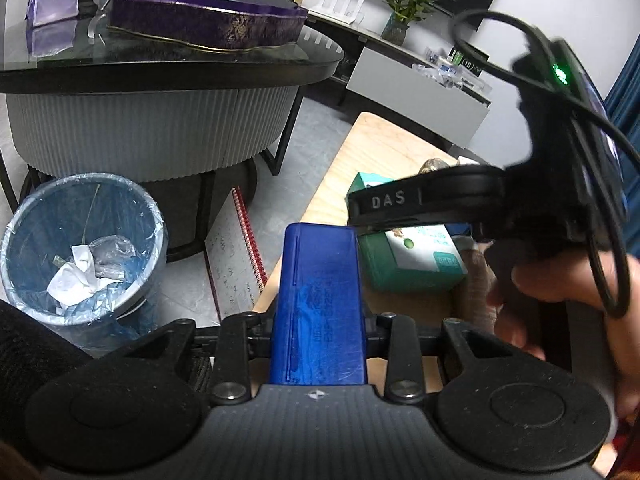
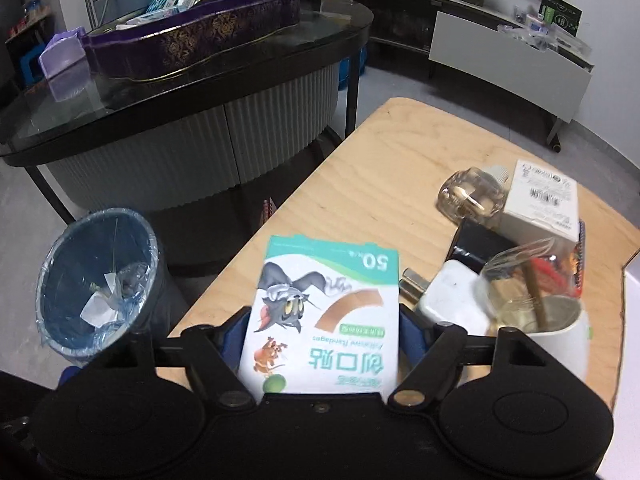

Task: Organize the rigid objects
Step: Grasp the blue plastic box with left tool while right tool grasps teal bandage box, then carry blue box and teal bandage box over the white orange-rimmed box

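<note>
Collecting stage in hand: left hand-held gripper (image 1: 318, 312) clamps a blue fingertip-like slab, nothing else visible; right hand-held gripper (image 2: 322, 334) straddles the white cartoon-printed bandage box (image 2: 326, 316) over the wooden tabletop (image 2: 400, 160), grip unconfirmed; next, presumably, secure it and carry it to the purple patterned tray (image 2: 192, 44).

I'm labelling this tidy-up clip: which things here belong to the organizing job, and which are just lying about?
Likely the job: blue box, bandage box, white box, charger, bottle, purple tray.
Just lying about: bin, notebook, plant, tissues.
</note>
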Demonstrator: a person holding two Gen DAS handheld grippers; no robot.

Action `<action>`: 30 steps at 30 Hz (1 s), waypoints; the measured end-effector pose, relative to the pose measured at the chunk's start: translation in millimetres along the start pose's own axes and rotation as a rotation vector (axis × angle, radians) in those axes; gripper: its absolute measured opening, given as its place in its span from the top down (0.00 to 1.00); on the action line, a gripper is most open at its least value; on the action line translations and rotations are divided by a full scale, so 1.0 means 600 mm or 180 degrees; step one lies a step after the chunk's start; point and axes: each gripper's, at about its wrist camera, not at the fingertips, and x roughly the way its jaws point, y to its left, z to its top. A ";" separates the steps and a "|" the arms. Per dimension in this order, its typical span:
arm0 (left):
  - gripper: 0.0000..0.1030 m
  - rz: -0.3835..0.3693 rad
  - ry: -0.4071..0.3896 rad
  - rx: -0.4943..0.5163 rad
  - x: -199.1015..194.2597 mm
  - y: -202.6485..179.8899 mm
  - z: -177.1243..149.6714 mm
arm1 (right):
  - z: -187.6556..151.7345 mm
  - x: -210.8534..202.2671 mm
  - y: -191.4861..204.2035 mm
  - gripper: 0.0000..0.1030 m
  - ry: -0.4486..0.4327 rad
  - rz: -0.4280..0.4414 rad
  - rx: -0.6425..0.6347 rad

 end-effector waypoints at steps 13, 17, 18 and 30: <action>0.68 -0.0188 -0.0221 0.0083 -0.040 -0.038 0.007 | -0.060 -0.196 -0.070 0.18 -0.0759 -0.0086 0.0118; 0.68 -0.0266 -0.0341 0.0293 -0.063 -0.082 0.013 | -0.099 -0.254 -0.116 0.18 -0.0888 -0.0220 0.0300; 0.68 -0.0282 -0.0368 0.0361 -0.069 -0.096 0.014 | -0.107 -0.269 -0.127 0.18 -0.0932 -0.0271 0.0331; 0.68 -0.0600 -0.0509 0.1015 -0.105 -0.256 0.005 | -0.206 -0.426 -0.229 0.18 -0.1455 -0.0937 0.0762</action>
